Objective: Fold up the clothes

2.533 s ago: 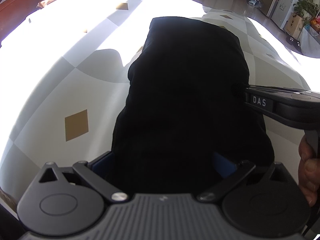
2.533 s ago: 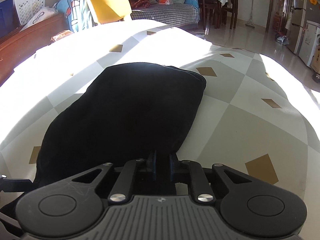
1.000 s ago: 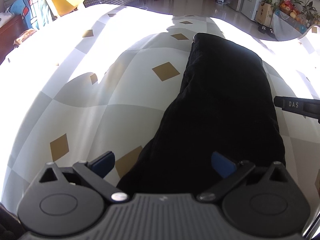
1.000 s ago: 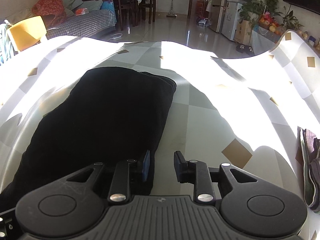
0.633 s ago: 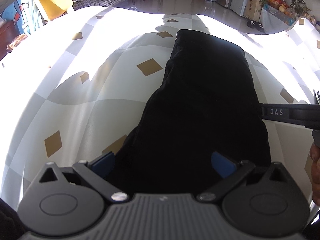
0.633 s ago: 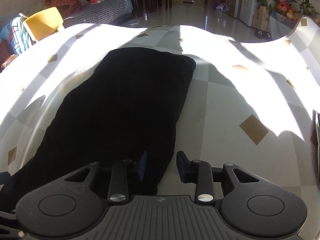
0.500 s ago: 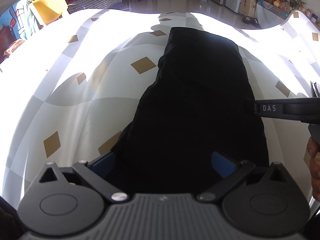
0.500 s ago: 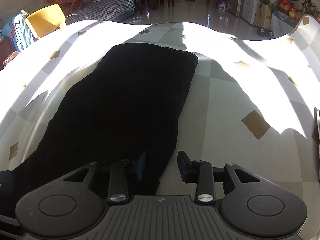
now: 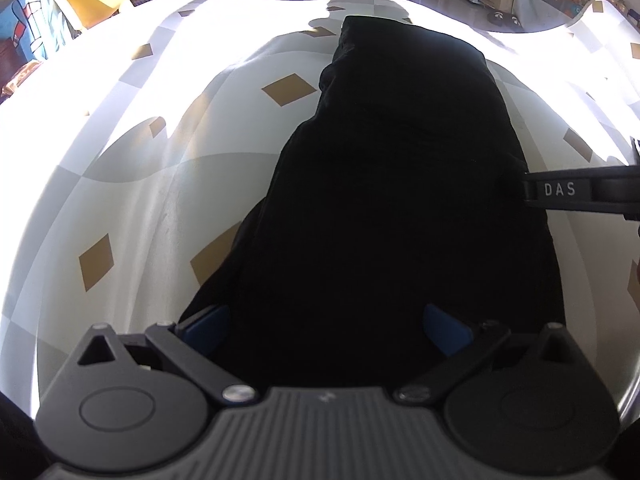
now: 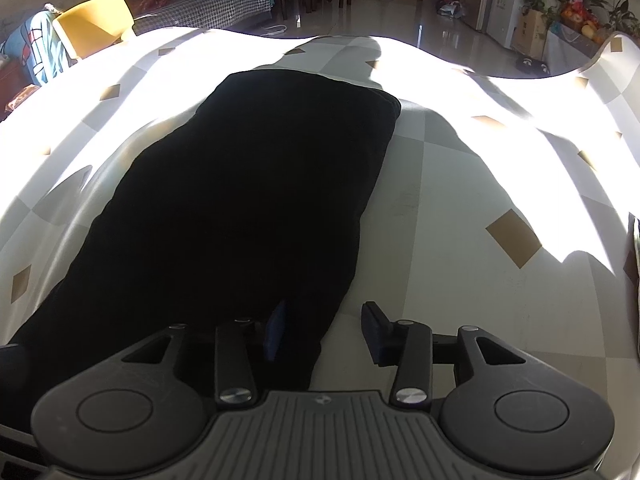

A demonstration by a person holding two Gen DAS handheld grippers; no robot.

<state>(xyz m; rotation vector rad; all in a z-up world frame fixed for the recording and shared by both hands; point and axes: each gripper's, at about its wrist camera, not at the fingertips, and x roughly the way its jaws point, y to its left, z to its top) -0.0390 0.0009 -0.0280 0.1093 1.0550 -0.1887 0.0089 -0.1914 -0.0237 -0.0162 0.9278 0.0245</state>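
Black garment (image 9: 400, 200) lies folded lengthwise on the checked tablecloth (image 9: 160, 168), stretching straight ahead of your left gripper (image 9: 326, 326) — its blue pads spread wide, the near end of the cloth between them, nothing clamped. To that gripper's right, a black finger marked "DAS" (image 9: 580, 191) reaches the garment's edge. From the right wrist, the garment (image 10: 248, 200) runs ahead and to the left of your right gripper (image 10: 324, 330) — jaws apart, the left pad over the cloth's near corner, the right over bare tablecloth (image 10: 460, 220).
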